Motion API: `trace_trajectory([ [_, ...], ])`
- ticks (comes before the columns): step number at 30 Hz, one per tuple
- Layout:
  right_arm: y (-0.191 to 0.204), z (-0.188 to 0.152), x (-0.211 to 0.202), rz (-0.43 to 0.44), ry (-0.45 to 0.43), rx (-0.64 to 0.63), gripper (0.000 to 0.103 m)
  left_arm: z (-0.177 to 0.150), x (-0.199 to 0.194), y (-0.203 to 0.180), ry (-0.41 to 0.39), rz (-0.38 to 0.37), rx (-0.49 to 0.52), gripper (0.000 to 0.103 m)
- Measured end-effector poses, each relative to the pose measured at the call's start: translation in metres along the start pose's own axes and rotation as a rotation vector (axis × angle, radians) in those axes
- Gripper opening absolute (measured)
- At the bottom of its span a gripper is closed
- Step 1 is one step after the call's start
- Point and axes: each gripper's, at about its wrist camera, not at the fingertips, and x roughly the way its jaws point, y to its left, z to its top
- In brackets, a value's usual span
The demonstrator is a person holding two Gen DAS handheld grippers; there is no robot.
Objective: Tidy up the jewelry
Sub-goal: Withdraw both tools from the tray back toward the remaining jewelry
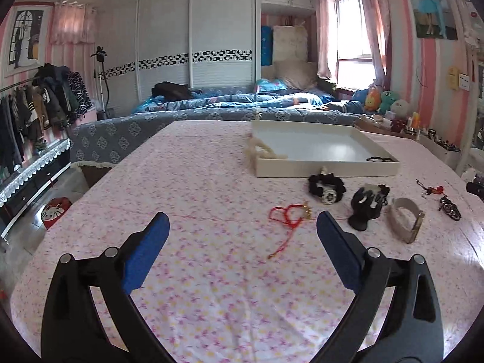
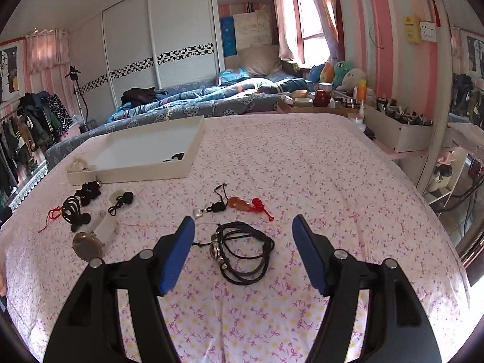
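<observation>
White tray (image 1: pixel 326 169) (black bracelet (image 1: pixel 381 159) inside)

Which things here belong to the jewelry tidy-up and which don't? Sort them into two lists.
Part of the job:
white tray
black cord bracelet
red string bracelet
watch with pale strap
black scrunchie
orange pendant with red knot

Just lying about:
plush toys
clothes rack
cosmetics bottles
</observation>
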Motion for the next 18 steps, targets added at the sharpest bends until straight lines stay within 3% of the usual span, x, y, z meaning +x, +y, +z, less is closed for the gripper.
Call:
trace_trajectory([
  [10, 0.025, 0.003, 0.015, 0.015, 0.028, -0.049, 0.065, 0.014, 0.013, -0.039, 0.01, -0.062, -0.005, 0.097],
  [12, 0.033, 0.008, 0.018, 0.011, 0.03, -0.075, 0.055, 0.019, 0.019, -0.047, 0.009, -0.075, -0.001, 0.097],
  [16, 0.042, 0.018, 0.035, 0.02, 0.07, -0.086, 0.053, 0.025, 0.041, -0.058, 0.036, -0.106, 0.007, 0.097],
  [18, 0.046, 0.019, 0.047, 0.017, 0.096, -0.092, 0.047, 0.028, 0.052, -0.062, 0.059, -0.118, 0.001, 0.097],
])
